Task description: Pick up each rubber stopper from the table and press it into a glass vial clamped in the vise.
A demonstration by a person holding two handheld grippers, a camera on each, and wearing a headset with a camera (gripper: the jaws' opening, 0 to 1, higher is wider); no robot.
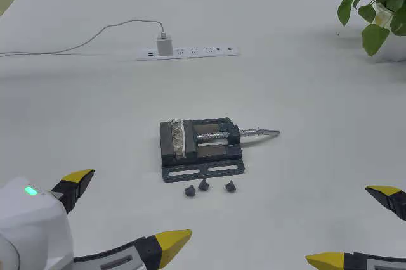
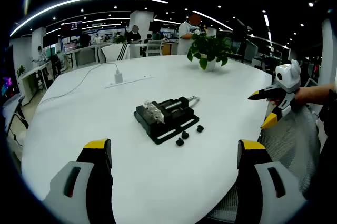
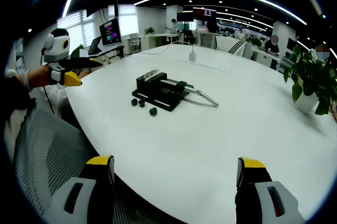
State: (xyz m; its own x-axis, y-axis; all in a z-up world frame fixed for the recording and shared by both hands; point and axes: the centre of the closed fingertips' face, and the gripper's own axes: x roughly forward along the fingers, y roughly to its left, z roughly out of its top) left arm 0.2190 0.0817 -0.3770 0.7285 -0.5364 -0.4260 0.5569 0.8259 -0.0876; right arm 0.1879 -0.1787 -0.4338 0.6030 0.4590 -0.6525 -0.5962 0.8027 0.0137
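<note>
Both of your tools were wide open and held nothing. In the head view the left gripper was low at the left, its two yellow tips far apart above the bare white table. The right gripper was low at the right, its tips spread in the same way. Neither of them touched any object.

Your left gripper view showed its own jaws parted widely, with the right gripper out at the right side, beyond the table edge. Your right gripper view showed its own jaws also parted, and the left gripper far at the left.

Three dark rubber stoppers lay on the table just in front of the vise, close together but apart from each other, and well apart from both grippers. The vise sat in the middle of the table with its screw pointing to your right. It clamped the glass vials upright at its left end; I could not count them with certainty.

Behind the vise, a power strip with a white charger lay on the table, and a green plant stood at the far right corner.
</note>
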